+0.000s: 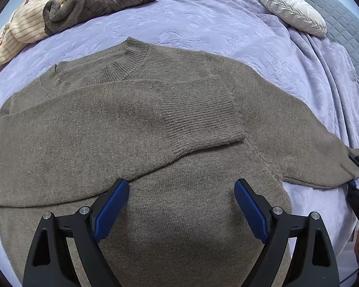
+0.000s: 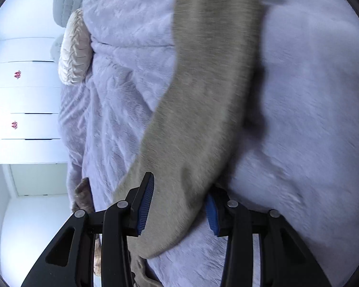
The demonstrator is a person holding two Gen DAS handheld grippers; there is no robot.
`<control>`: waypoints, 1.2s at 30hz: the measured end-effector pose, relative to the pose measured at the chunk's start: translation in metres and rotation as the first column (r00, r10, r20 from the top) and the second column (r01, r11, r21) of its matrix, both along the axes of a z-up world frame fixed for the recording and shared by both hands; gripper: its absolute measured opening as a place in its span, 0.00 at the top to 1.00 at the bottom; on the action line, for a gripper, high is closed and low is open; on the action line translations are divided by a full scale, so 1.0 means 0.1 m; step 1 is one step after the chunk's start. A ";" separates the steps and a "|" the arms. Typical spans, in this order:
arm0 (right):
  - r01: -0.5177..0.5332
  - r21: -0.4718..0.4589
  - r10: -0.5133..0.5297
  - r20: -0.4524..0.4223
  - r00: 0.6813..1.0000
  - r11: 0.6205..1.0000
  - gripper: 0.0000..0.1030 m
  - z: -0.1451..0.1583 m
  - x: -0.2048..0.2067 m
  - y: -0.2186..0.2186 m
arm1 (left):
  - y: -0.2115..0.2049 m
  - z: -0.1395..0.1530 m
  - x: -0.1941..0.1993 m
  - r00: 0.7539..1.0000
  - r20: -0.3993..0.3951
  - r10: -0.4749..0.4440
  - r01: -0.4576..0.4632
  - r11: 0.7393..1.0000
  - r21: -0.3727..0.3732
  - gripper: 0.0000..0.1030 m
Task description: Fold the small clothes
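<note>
Brown sweater [image 1: 155, 129] lay flat on the lavender blanket [image 1: 203, 19], one sleeve folded across. Left gripper [image 1: 181, 192] hovered, fingers apart; right gripper [image 2: 179, 205], blurred, apparently clamped the other sleeve [image 2: 203, 95].

We count one brown sweater [image 1: 179, 124] spread on one lavender bedspread [image 1: 203, 24], and one sleeve [image 2: 203, 95] of it shows in the right wrist view. Beyond the sweater's collar lie two more garments: one dark ribbed knit [image 1: 100, 0] and one striped cream piece [image 1: 24, 28]. One white cushion [image 1: 292, 9] sits beyond the sweater's shoulder. We count two grippers: the left gripper [image 1: 182, 191] and the right gripper [image 2: 179, 198].
</note>
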State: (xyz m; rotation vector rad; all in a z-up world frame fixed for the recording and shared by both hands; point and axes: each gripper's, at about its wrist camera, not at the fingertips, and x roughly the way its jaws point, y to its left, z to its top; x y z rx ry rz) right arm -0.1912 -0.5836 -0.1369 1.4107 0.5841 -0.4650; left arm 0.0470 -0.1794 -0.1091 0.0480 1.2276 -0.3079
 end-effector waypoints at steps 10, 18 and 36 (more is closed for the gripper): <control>-0.117 0.060 0.098 0.257 0.962 0.991 0.95 0.32 0.67 0.17 | 0.41 0.13 0.06 0.997 0.020 0.071 -0.070 0.997 -0.043 0.12; -0.480 -0.222 0.528 0.305 0.792 0.849 0.95 1.06 1.88 1.28 | 1.13 0.27 0.16 0.979 0.065 0.191 -0.188 0.981 -0.055 0.12; -0.911 -0.176 0.909 -0.129 0.396 0.372 0.86 -0.02 2.80 3.86 | 2.42 0.01 0.07 0.919 -0.021 0.394 -0.393 0.909 -0.140 0.12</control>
